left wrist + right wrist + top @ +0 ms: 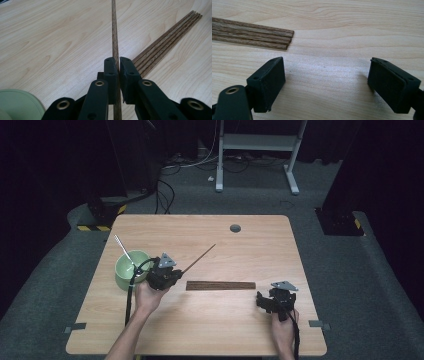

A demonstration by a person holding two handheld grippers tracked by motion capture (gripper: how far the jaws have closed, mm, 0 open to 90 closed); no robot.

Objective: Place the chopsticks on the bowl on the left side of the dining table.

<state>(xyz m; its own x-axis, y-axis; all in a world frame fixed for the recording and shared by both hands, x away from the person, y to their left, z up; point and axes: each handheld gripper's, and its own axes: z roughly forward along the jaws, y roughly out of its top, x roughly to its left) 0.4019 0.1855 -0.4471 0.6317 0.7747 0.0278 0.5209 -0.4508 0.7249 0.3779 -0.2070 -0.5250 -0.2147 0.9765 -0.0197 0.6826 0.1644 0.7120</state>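
My left gripper (176, 274) is shut on a thin dark wooden stick (200, 258), which slants up and to the right above the table. In the left gripper view that stick (115, 37) runs straight ahead, pinched between the black pads (110, 68). A row of several like sticks (220, 285) lies flat at mid-table, just right of the left gripper; these sticks (167, 40) show at the right of that view. My right gripper (263, 301) rests low at the right, jaws wide open with bare table between them (327, 82). The ends of the sticks (252, 36) lie ahead of it.
A pale green bowl (128, 268) with a metal utensil (123, 249) leaning in it stands at the table's left, close beside my left hand; its rim (17, 103) shows at the bottom left. A grey cable hole (235, 228) sits near the far edge.
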